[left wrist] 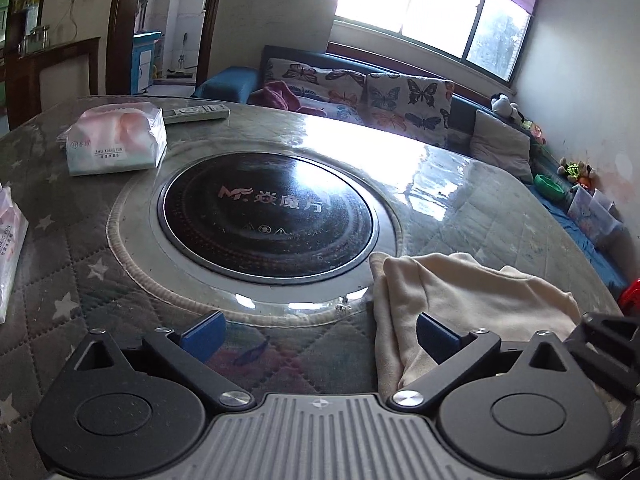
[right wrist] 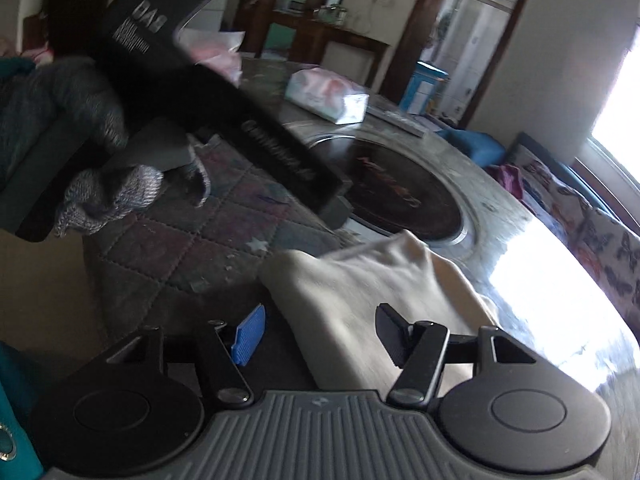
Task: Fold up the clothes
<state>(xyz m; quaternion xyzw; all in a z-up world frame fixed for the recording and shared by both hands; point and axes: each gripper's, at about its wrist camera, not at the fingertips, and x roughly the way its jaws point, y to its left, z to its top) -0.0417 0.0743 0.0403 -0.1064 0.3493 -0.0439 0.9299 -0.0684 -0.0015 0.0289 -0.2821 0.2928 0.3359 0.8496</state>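
A cream garment (left wrist: 472, 300) lies folded in a bundle on the round table (left wrist: 60, 248), near its front right edge. It also shows in the right wrist view (right wrist: 372, 292). My left gripper (left wrist: 320, 336) is open and empty, with its right finger over the garment's left edge. My right gripper (right wrist: 320, 336) is open and empty, just above the garment's near side. The left gripper's black body (right wrist: 240, 132), held in a grey knit glove (right wrist: 108, 196), crosses the upper left of the right wrist view.
A black induction hob (left wrist: 266, 216) sits in the table's middle. A tissue pack (left wrist: 116, 140) and a remote (left wrist: 196, 113) lie at the far left, another pack (left wrist: 10, 248) at the left edge. A butterfly-print sofa (left wrist: 384, 100) stands behind.
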